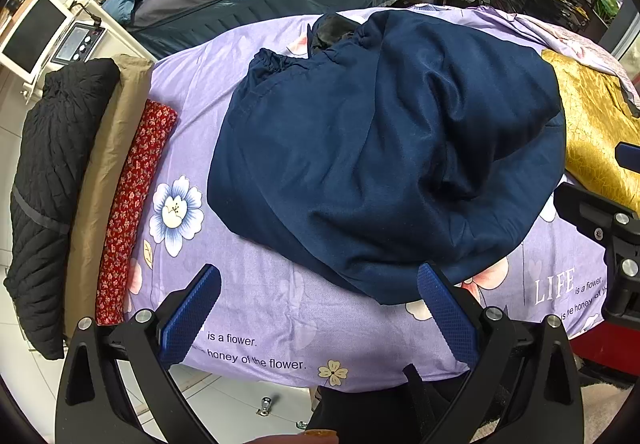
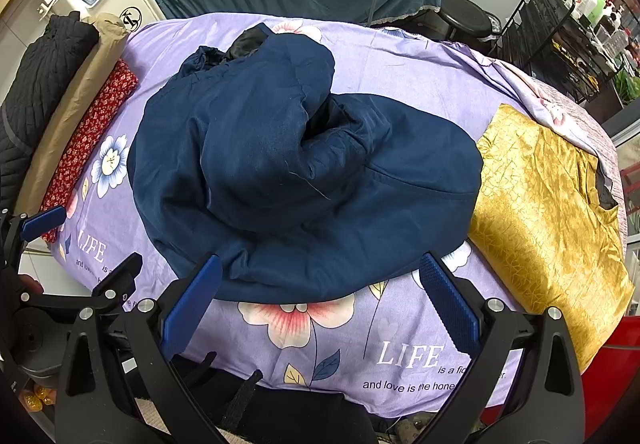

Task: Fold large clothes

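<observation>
Both sets of tongs are spread wide with nothing in them, hovering over the near edge of the surface. The left tongs (image 1: 320,314) and right tongs (image 2: 320,308) sit side by side, and each wrist view catches part of the other tool at its edge.

The navy garment (image 1: 380,155) lies in a rumpled heap in the middle of the purple floral sheet (image 1: 256,308), straight ahead of both tongs. It looks partly doubled over itself, with a gathered cuff or waistband (image 1: 276,61) at the far left and a thick fold bulging across the top. Its long axis seems to run from far left to near right, though honestly the lump makes that hard to call.

Its near hem (image 2: 304,292) is what matters, I think. In the right wrist view the hem sits between the fingers, just past the tips; in the left wrist view only the near-right bulge reaches the right finger. So the right tongs look closer to a clean grab.

Room is tight sideways: a gold garment (image 2: 548,211) lies just beside the navy one on the right, maybe touching, and a red floral roll (image 1: 136,203) and other stacked clothes line the left edge. The far side has bare sheet for spreading.
</observation>
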The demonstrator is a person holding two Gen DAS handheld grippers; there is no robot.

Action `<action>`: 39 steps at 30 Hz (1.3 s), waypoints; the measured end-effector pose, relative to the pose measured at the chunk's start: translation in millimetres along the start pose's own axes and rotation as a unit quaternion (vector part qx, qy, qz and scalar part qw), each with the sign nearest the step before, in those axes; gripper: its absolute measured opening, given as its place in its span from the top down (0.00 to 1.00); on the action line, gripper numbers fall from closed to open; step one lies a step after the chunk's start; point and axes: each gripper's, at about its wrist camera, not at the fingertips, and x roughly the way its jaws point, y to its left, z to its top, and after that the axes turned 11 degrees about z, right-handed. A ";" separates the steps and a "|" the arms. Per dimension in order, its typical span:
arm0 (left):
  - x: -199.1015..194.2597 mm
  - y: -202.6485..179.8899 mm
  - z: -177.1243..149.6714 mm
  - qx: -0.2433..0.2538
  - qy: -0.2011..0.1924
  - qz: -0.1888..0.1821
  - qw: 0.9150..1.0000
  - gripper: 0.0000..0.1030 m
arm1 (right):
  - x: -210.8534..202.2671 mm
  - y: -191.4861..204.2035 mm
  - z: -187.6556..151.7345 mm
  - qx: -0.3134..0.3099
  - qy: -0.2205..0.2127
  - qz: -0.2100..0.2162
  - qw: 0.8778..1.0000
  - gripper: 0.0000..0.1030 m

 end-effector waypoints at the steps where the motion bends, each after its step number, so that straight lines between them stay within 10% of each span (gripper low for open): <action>1: 0.2 -0.4 0.5 0.001 0.000 0.000 1.000 0.06 | 0.0 0.3 -0.4 0.000 0.000 0.000 1.000 0.06; 39: 4.5 -5.1 -1.4 0.005 0.008 -0.005 1.000 0.06 | 1.9 -0.8 -2.5 0.003 0.004 0.002 1.000 0.06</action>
